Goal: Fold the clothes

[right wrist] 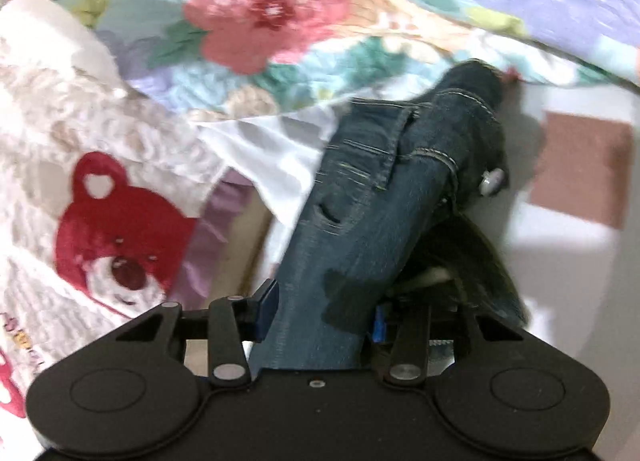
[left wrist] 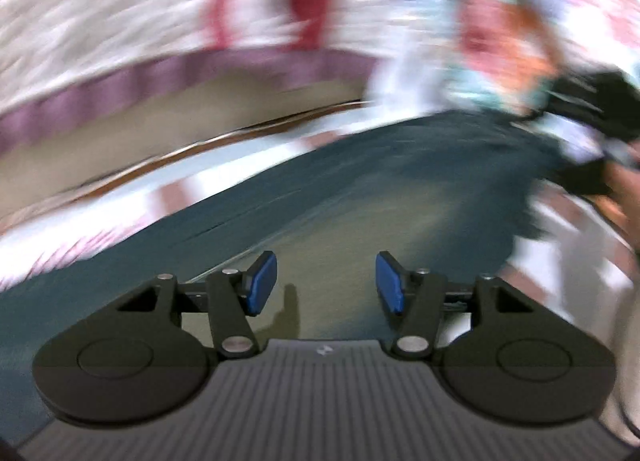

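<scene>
Dark blue jeans [right wrist: 376,197] hang bunched, waistband end with a metal button up front, in the right wrist view. My right gripper [right wrist: 322,313] is shut on the jeans, the denim filling the gap between its blue pads [right wrist: 269,307]. In the blurred left wrist view the jeans [left wrist: 360,197] lie stretched across the bed. My left gripper [left wrist: 326,283] is open and empty just above the denim. The right gripper [left wrist: 600,109] shows as a dark shape at the far right, at the jeans' end.
A white fleece blanket with a red bear print [right wrist: 116,237] lies at left; it also shows in the left wrist view [left wrist: 272,1]. A floral quilt [right wrist: 272,17] lies behind. The bed sheet [right wrist: 580,165] is white with brown squares.
</scene>
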`<action>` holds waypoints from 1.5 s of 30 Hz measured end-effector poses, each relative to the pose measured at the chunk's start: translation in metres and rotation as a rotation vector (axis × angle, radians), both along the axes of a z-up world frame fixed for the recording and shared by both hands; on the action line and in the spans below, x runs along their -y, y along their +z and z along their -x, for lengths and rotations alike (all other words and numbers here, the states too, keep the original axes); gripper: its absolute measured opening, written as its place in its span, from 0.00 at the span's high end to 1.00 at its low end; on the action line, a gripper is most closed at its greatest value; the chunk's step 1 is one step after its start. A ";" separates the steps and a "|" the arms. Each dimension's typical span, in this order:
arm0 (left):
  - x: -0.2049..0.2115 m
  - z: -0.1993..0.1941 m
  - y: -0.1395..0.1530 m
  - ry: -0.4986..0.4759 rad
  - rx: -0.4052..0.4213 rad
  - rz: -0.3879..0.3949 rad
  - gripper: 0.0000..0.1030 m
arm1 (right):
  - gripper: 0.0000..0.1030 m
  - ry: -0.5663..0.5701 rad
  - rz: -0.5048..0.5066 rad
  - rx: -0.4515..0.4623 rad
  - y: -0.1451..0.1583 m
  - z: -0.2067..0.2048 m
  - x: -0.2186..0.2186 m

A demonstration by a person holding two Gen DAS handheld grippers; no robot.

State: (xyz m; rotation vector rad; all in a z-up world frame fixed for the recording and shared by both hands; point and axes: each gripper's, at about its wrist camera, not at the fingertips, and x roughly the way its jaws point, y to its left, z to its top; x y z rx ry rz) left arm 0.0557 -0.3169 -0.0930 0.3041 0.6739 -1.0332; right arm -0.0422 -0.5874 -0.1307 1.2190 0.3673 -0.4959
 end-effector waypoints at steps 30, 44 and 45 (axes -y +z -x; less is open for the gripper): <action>0.096 -0.080 -0.004 0.194 -0.356 0.037 0.82 | 0.32 -0.006 -0.416 0.255 -0.015 0.028 -0.061; 0.073 -0.111 -0.012 0.304 -0.549 0.160 0.83 | 0.32 -0.226 -0.387 0.388 -0.066 -0.031 -0.083; 0.072 -0.113 -0.013 0.306 -0.558 0.161 0.83 | 0.32 -0.231 -0.376 0.386 -0.065 -0.034 -0.081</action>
